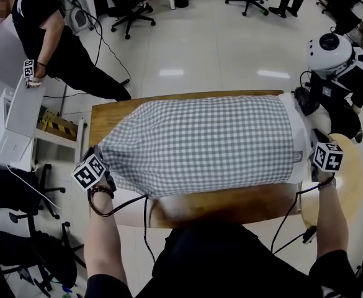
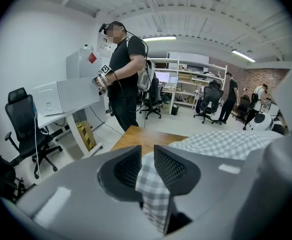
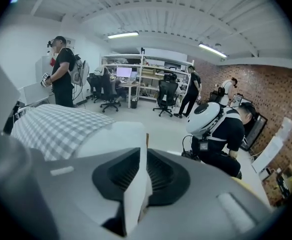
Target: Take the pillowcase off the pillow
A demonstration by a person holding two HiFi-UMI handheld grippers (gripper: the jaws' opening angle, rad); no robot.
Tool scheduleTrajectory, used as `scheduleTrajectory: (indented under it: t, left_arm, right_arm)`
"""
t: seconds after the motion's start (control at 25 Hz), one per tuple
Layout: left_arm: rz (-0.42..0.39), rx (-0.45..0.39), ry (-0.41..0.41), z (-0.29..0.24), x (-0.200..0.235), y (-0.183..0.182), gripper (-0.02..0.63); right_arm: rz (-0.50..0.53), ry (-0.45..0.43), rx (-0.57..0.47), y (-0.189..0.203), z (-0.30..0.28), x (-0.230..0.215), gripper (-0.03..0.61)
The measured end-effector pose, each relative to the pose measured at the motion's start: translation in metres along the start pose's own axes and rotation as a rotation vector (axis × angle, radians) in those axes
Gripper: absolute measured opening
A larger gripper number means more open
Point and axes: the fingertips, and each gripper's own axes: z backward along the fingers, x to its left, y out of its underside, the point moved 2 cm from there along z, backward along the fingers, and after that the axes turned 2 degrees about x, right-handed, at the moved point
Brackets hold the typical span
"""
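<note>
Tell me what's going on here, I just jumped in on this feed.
A person holds a gripper in each hand over a wooden table. The left gripper pinches a corner of the checked pillowcase; the right gripper pinches the white pillow end sticking out of the case's other side. The case covers nearly all of the pillow, so it is not off yet.

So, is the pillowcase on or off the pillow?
Mostly on: the checked pillowcase covers the pillow except its white end on the right.
</note>
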Motion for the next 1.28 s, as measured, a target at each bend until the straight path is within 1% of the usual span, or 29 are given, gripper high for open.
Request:
scheduleTrajectory:
  t: [0.04,0.16,0.24,0.4,0.48,0.56,0.6,0.64,0.76,0.84,0.92,1.0,1.16,1.28]
  left_arm:
    - [-0.007,-0.004,0.005,0.001,-0.004,-0.002,0.084]
    - [-0.05,-0.016,0.02,0.008,-0.014,-0.009,0.121]
    - [-0.081,-0.018,0.045,0.011,-0.026,-0.012,0.138]
    - [-0.112,0.005,0.136,0.01,-0.06,-0.006,0.174]
    - [-0.122,0.021,0.196,0.009,-0.082,0.0,0.189]
    - [-0.155,0.037,0.27,0.01,-0.106,0.007,0.204]
    - [-0.194,0.044,0.312,0.01,-0.119,0.011,0.21]
    - [-0.253,0.05,0.357,0.011,-0.132,0.013,0.219]
    - [-0.486,0.07,0.482,0.017,-0.163,0.019,0.233]
    - [-0.618,0.092,0.546,0.02,-0.177,0.024,0.242]
    - [-0.719,0.128,0.596,0.02,-0.187,0.033,0.259]
    - [-0.818,0.181,0.62,0.017,-0.19,0.042,0.282]
    - [-1.044,0.309,0.604,0.009,-0.177,0.06,0.315]
    - [-1.157,0.368,0.603,0.003,-0.165,0.065,0.323]
  right_arm:
    - [0.005,-0.004,-0.006,-0.003,0.001,0.002,0.043]
    - [0.025,-0.018,-0.032,-0.012,0.007,0.014,0.049]
    - [0.041,-0.036,-0.052,-0.022,0.012,0.025,0.058]
    - [0.058,-0.093,-0.083,-0.04,0.016,0.047,0.088]
    - [0.061,-0.127,-0.096,-0.046,0.018,0.058,0.106]
    - [0.08,-0.162,-0.107,-0.051,0.02,0.07,0.114]
    - [0.102,-0.184,-0.114,-0.054,0.021,0.078,0.119]
    - [0.135,-0.21,-0.122,-0.058,0.023,0.088,0.123]
    - [0.275,-0.302,-0.15,-0.075,0.035,0.128,0.124]
    - [0.366,-0.358,-0.156,-0.083,0.042,0.153,0.127]
    - [0.434,-0.4,-0.152,-0.085,0.046,0.169,0.151]
    - [0.48,-0.418,-0.137,-0.084,0.046,0.175,0.167]
    - [0.513,-0.404,-0.097,-0.076,0.042,0.164,0.175]
    - [0.556,-0.38,-0.06,-0.071,0.038,0.154,0.176]
